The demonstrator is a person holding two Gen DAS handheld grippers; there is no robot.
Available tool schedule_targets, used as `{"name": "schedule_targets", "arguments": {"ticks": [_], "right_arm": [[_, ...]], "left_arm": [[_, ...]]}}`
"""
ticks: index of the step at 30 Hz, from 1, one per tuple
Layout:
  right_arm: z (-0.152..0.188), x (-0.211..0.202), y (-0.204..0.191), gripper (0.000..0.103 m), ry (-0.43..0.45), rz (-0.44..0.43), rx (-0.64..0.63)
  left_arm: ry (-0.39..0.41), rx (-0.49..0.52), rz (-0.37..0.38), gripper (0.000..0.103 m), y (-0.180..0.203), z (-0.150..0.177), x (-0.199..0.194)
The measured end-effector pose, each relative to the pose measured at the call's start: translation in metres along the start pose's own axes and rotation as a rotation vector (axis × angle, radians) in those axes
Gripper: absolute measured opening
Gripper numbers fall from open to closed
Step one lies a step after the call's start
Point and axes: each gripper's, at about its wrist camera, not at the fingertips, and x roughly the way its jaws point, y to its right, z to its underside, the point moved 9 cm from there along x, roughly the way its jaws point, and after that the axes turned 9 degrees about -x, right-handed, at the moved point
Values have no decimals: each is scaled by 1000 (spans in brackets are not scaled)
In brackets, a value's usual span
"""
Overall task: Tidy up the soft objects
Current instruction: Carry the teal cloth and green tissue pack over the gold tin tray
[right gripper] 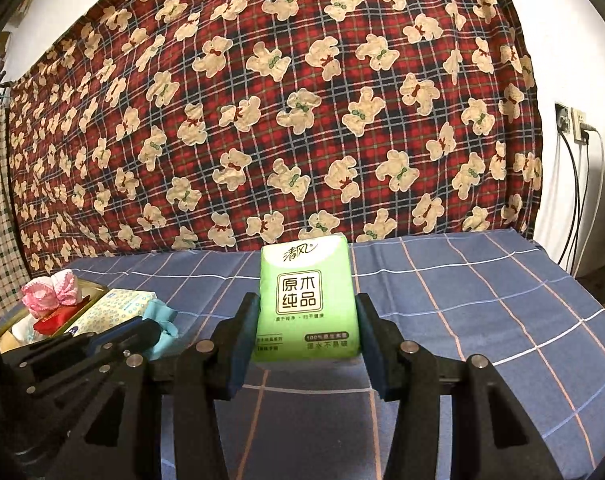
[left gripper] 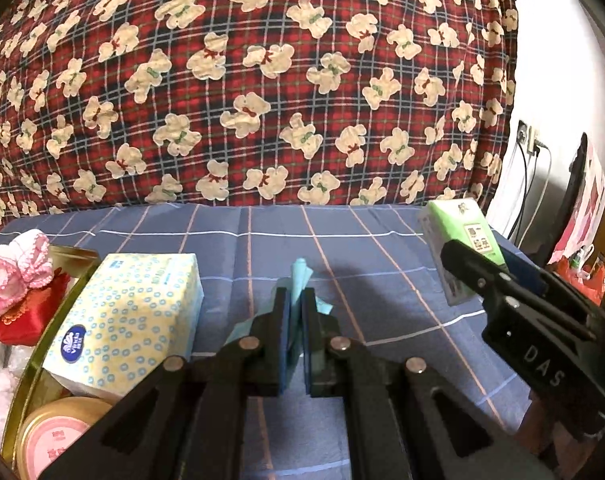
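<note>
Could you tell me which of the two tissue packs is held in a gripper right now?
The green tissue pack, clamped in the right gripper; the blue-dotted one sits untouched.

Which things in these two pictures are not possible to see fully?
- Light blue cloth: left wrist view, mostly hidden between the shut left gripper jaws.
- Gold tray: cut off by the left edge.
- Green tissue pack: right wrist view, sides covered by the right gripper jaws.
</note>
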Motion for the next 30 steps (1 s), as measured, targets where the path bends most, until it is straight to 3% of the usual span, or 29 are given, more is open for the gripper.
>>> {"name": "schedule_targets", "arguments": {"ticks": [30], "right_arm": [[2,-21,-17,50,23,16,-40]], "left_arm": [[66,5,3,3,-18,1,-33]]}}
